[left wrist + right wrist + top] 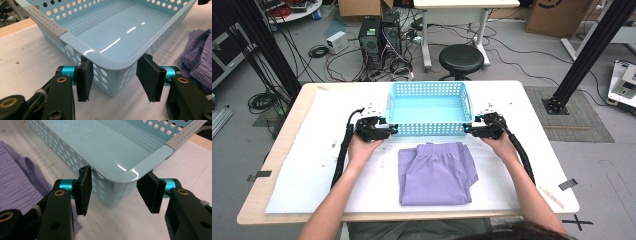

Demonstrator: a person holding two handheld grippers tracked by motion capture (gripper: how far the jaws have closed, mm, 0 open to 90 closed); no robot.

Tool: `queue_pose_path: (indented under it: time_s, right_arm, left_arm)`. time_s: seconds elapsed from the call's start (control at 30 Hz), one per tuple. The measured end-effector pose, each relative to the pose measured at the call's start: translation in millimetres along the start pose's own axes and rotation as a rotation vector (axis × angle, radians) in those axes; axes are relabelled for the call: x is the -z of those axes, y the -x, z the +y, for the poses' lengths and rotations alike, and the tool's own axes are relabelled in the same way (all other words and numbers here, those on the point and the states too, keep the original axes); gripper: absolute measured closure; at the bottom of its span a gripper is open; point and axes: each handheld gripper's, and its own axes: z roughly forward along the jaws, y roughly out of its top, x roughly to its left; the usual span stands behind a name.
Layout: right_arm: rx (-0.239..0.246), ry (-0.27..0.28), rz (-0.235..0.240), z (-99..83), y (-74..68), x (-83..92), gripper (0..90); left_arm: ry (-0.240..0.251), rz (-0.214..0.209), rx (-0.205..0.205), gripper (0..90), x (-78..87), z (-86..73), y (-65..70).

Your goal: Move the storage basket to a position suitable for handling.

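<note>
An empty light-blue perforated basket (428, 129) stands at the middle back of the table. A folded purple garment (436, 172) lies flat just in front of it. My left gripper (393, 129) is at the basket's near left corner, and its pads (83, 75) press the corner (100, 56) from both sides. My right gripper (468, 129) is at the near right corner, with its pads (83, 190) closed on that corner's rim and wall (120, 173). The grey handle strip (47, 22) runs along the basket's side rim. The garment's edge (17, 177) lies beside the right gripper.
A white mat (312, 165) covers the wooden table (257, 200). Behind the table are a black stool (461, 59), computer towers (379, 40), loose cables and a white desk. Black frame posts (592, 55) stand at both sides.
</note>
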Motion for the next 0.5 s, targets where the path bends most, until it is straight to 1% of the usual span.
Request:
queue_pose_path:
  time_s: [0.13,0.23,0.33,0.37,0.5]
  right_arm:
    - [-0.001,-0.002,0.005,-3.7,-2.9,5.7,47.6]
    - [0.007,0.000,0.004,-5.2,-3.5,6.8,47.6]
    - [0.006,0.001,0.004,-6.4,-5.2,8.7,47.6]
    - [0.013,-0.006,0.004,-6.5,-6.6,10.6,47.6]
    - [0.013,-0.005,0.005,-7.0,-9.1,13.5,47.7]
  left_arm:
    - [-0.011,-0.007,-0.014,48.2,3.5,-1.8,7.0]
    - [-0.012,-0.008,-0.017,48.2,4.3,-2.6,8.9]
    - [-0.016,-0.011,-0.021,48.1,5.8,-3.0,10.7]
    - [-0.017,-0.014,-0.019,48.2,6.4,-3.1,11.2]
    - [-0.009,-0.013,-0.017,48.2,8.1,-3.9,13.3]
